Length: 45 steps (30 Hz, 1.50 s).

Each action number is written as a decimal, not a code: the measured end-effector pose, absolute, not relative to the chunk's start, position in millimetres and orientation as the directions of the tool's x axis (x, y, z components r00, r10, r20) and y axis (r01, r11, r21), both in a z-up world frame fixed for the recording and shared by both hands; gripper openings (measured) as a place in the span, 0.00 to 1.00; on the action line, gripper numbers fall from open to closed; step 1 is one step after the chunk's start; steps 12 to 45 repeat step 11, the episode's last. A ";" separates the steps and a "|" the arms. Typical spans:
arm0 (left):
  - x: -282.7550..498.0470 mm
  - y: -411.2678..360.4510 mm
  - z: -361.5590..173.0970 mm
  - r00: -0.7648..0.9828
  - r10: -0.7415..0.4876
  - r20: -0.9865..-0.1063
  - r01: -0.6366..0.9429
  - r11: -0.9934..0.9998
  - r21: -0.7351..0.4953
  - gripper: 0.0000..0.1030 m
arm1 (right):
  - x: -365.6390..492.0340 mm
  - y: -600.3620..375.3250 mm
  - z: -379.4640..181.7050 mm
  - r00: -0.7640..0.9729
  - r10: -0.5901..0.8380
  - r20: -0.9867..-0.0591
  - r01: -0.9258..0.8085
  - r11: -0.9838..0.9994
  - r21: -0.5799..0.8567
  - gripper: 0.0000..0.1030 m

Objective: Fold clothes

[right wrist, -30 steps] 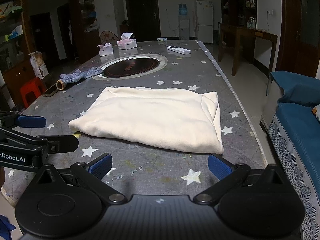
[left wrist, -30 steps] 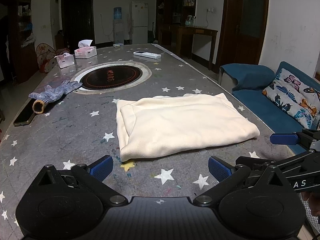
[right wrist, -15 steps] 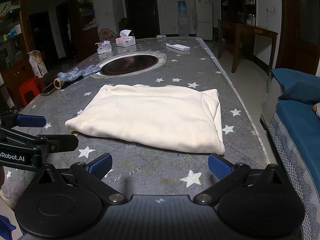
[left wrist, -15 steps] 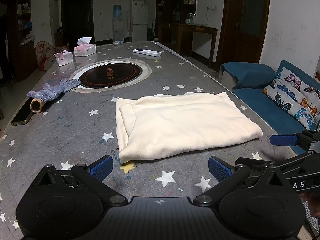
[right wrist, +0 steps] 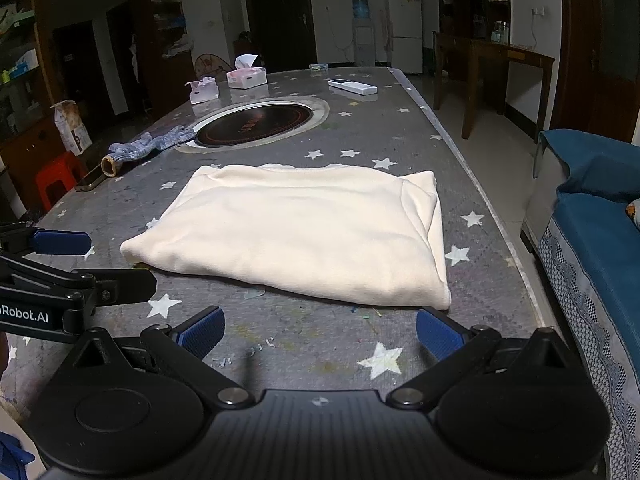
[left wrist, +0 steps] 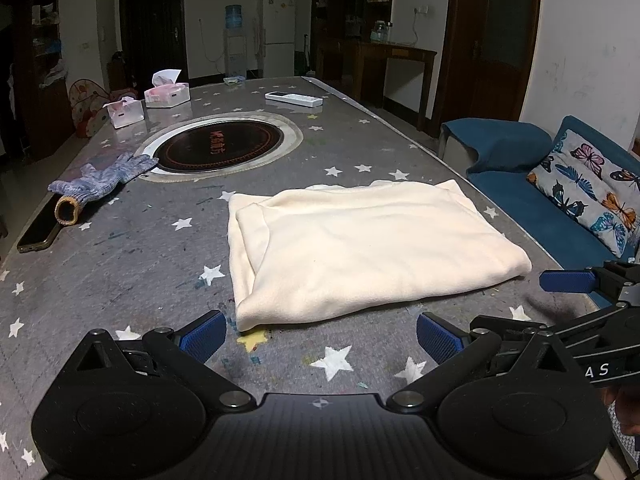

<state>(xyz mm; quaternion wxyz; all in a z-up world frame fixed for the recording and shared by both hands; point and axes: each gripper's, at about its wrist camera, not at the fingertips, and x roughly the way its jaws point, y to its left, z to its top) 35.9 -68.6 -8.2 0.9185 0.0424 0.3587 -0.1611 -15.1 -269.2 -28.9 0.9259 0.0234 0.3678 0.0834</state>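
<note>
Our left gripper (left wrist: 320, 338) and right gripper (right wrist: 320, 332) have fingers spread wide, holding nothing. Just ahead, the folded cream garment (left wrist: 360, 248) lies flat on the starry surface (left wrist: 120, 256); it looks soft, light and limp, so we would pinch its near corners. Farther away lie a glove (left wrist: 96, 180), an inset cooktop (left wrist: 220, 146) and tissue boxes (left wrist: 166, 94).

Grey knit glove (left wrist: 100, 182) beside round hotplate (left wrist: 219, 146); tissue boxes (left wrist: 167, 94), remote (left wrist: 294, 99) beyond.
</note>
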 end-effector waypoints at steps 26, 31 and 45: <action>41.6 -71.5 -9.3 0.684 -0.270 -0.678 0.331 0.943 -0.042 1.00 | -11.6 -272.1 -31.5 0.714 0.174 -0.678 -0.132 0.985 0.113 1.00; 41.6 -71.5 -9.3 0.684 -0.270 -0.678 0.331 0.943 -0.042 1.00 | -11.6 -272.1 -31.5 0.714 0.174 -0.678 -0.132 0.985 0.113 1.00; 41.6 -71.5 -9.3 0.684 -0.270 -0.678 0.331 0.943 -0.042 1.00 | -11.6 -272.1 -31.5 0.714 0.174 -0.678 -0.132 0.985 0.113 1.00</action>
